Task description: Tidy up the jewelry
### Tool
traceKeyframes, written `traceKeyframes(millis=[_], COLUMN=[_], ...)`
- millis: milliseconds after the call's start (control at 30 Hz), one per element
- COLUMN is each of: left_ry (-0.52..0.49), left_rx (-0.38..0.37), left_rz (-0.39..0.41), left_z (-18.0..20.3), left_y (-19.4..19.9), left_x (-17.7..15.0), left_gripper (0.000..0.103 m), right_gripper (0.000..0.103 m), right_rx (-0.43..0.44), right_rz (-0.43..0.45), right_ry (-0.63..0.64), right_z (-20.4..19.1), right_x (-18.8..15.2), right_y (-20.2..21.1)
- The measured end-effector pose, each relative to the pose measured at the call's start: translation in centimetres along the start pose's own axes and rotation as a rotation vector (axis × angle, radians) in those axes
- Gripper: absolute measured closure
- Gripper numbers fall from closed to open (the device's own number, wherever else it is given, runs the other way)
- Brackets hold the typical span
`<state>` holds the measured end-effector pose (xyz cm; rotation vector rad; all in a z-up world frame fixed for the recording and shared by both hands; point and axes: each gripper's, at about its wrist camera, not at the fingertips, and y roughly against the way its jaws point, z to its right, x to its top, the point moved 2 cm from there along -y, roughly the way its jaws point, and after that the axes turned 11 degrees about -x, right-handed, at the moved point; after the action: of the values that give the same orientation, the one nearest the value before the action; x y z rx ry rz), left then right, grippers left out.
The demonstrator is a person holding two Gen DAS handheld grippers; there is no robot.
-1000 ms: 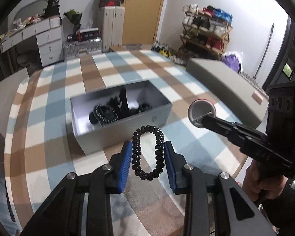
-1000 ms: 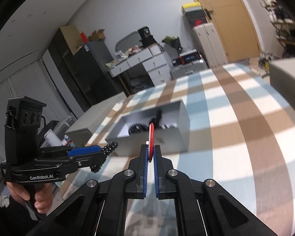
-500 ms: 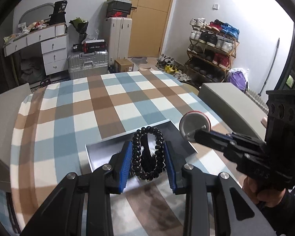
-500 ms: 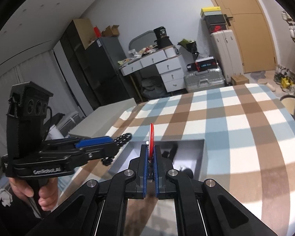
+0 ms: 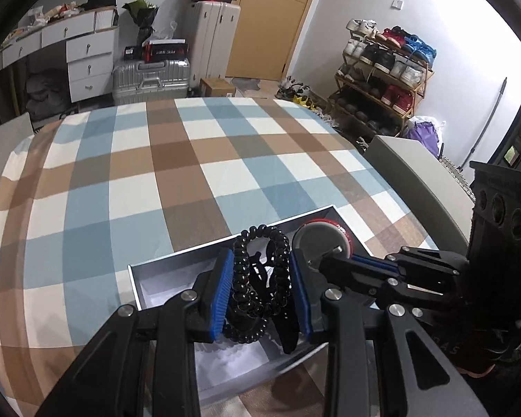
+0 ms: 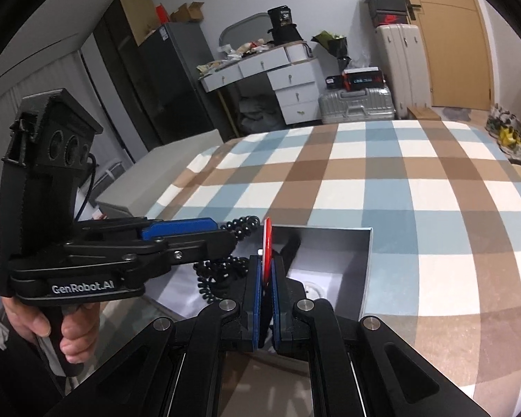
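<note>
My left gripper (image 5: 260, 288) is shut on a black beaded bracelet (image 5: 278, 243) and holds it over the open grey jewelry box (image 5: 149, 274). My right gripper (image 6: 266, 274) is shut on a round red-rimmed disc (image 6: 267, 243), held edge-on over the same box (image 6: 366, 264). The disc (image 5: 321, 243) shows in the left wrist view next to the bracelet. Black jewelry pieces lie inside the box, partly hidden by the fingers. The left gripper (image 6: 225, 232) shows in the right wrist view with bracelet beads (image 6: 243, 224) at its tip.
The box sits on a table with a blue, brown and white checked cloth (image 5: 191, 160). A grey padded bench (image 5: 416, 170) stands at the right edge. Suitcases, drawers and a shoe rack stand beyond the table.
Both grippers have moved forward and down over the box, still holding the bracelet and the disc. The box now lies right beneath the fingertips.
</note>
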<state>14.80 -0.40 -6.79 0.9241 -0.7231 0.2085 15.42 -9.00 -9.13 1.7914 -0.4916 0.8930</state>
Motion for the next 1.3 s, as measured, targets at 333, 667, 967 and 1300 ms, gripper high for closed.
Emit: traceKeyframes(millis=[333, 667, 967, 1300], left_ry=[0.010, -0.003, -0.058, -0.165], left_rx=[-0.003, 0.020, 0.157, 0.343], left_rz=[0.009, 0.038, 0.249, 0.608], left_z=[-0.3, 0.3, 2.1, 4.2], left_y=[-0.2, 1.1, 4.9, 9.4], left_x=[0.2, 0.0, 0.5, -1.5], left_gripper=[0.060, 0.043, 0.036, 0.001], right_gripper=[0.095, 0.085, 0.056, 0.002], right_rx=[-0.022, -0.057, -0.069, -0.119], right_rz=[-0.006, 0.068, 0.222, 0.457], right_ry=[0.008, -0.011, -0.030, 0.002], right_z=[0.1, 0.8, 0.9, 0.1], right_x=[0.1, 0.1, 0.9, 0.6], right_y=[-0.3, 2.4, 6.8, 10.9])
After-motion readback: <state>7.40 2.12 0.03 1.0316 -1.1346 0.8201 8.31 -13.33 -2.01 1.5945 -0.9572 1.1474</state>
